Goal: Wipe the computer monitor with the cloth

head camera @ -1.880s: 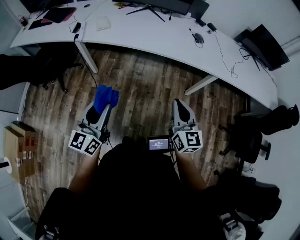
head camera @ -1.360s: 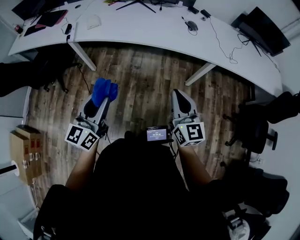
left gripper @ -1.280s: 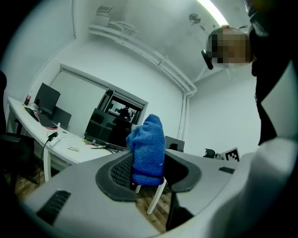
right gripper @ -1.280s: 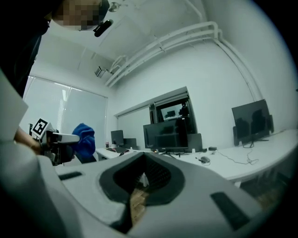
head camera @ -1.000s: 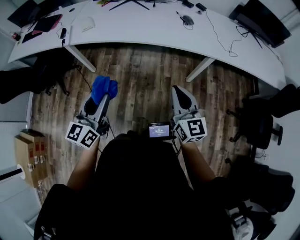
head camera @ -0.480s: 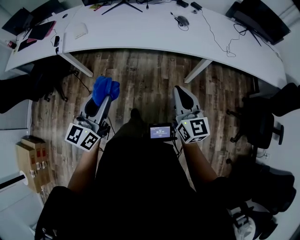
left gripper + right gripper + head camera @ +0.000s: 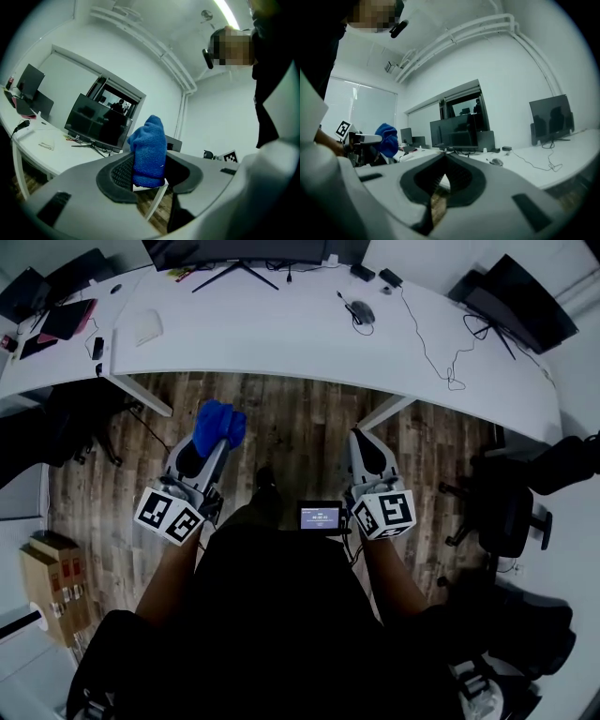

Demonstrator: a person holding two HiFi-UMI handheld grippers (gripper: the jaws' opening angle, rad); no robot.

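Head view: your left gripper point(image 7: 212, 448) clamps the blue cloth point(image 7: 217, 425) at 11 o'clock. The monitor point(image 7: 234, 249) is at 12, at the counter's point(image 7: 281, 329) far edge, well apart.

Left gripper view: the jaws pinch only the cloth's lower end, so wiping pressure could drag it out.

Right gripper view: your right gripper's point(image 7: 443, 164) jaws meet, empty. Unsteadied, the monitor may rock.

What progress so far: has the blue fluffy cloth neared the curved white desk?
Yes: the blue fluffy cloth moved forward, nearer the curved white desk's edge.
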